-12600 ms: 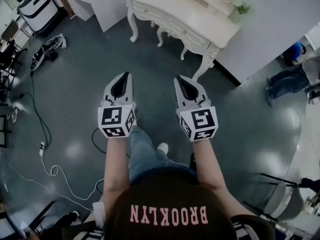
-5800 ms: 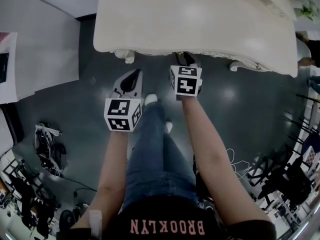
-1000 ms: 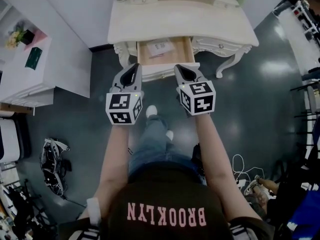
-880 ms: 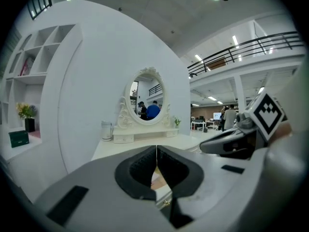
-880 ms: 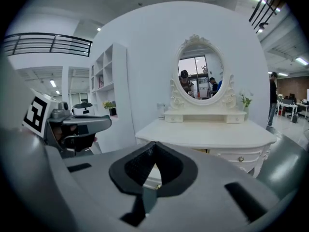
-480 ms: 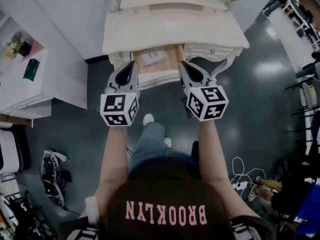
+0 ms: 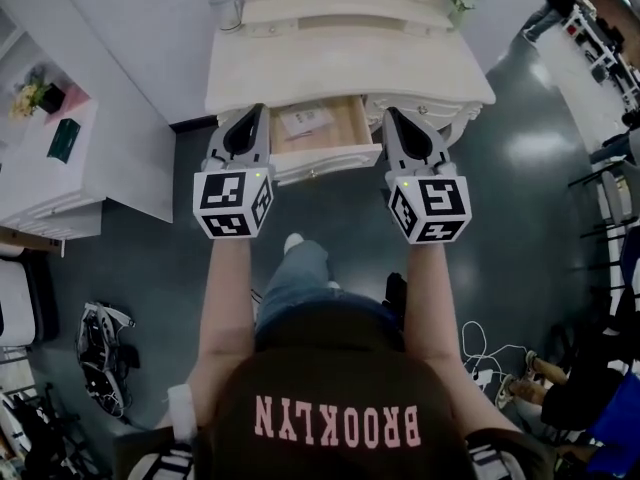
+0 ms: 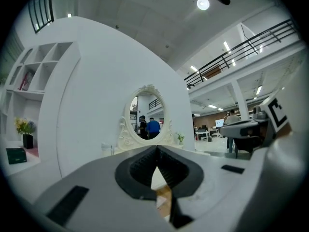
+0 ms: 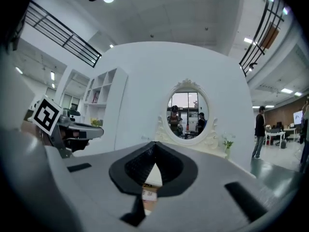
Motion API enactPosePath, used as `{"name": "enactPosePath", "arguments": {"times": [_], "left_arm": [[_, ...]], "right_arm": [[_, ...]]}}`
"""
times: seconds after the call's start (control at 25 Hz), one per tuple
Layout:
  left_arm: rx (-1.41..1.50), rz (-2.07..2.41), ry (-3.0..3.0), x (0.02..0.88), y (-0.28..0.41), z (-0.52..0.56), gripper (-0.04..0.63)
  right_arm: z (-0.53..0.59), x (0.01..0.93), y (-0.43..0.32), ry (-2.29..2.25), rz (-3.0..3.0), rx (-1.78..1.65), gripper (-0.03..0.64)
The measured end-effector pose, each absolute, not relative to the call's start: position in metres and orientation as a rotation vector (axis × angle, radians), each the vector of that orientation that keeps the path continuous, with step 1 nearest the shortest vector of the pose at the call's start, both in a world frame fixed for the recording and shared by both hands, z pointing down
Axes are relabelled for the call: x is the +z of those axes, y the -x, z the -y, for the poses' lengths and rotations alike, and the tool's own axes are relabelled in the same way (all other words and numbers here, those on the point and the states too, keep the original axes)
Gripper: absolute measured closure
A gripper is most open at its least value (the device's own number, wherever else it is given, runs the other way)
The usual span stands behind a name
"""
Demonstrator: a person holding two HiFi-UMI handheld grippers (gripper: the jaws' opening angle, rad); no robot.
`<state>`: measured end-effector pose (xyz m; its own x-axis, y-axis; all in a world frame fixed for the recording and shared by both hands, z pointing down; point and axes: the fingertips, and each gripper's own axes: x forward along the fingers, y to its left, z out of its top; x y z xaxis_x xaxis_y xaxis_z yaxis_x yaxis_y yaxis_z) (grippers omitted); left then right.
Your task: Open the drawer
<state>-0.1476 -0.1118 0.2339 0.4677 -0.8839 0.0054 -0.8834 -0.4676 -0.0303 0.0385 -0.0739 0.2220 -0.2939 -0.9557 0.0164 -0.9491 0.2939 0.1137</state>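
Looks finished: found drawer (image 7: 318, 133) pulled out at the front edge of table (image 7: 340, 68). Holding left tool (image 7: 250, 118) and right tool (image 7: 398, 123) closed and empty, either side of it. Needs nothing further except perhaps withdrawing clear.

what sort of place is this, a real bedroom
Probably a staged bedroom corner in a big open hall: a cream dressing table and oval mirror against a white partition, a balcony railing overhead.
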Motion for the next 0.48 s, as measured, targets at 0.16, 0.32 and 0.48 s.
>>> {"name": "enactPosePath", "arguments": {"times": [0.16,0.32,0.48], "left_arm": [[0.031,-1.601,2.641,0.221,0.149,0.111,0.591],[0.018,-1.584,2.638,0.221,0.145,0.109,0.591],[-0.008,-1.564,2.648,0.226,0.141,0.104,0.591]], "right_arm": [[0.069,0.214,-0.043,-1.818,2.454,-0.208,0.618],[0.064,0.221,-0.040,-1.788,2.499,-0.155,0.620],[0.060,0.227,-0.039,-1.800,2.507,-0.138,0.620]]}}
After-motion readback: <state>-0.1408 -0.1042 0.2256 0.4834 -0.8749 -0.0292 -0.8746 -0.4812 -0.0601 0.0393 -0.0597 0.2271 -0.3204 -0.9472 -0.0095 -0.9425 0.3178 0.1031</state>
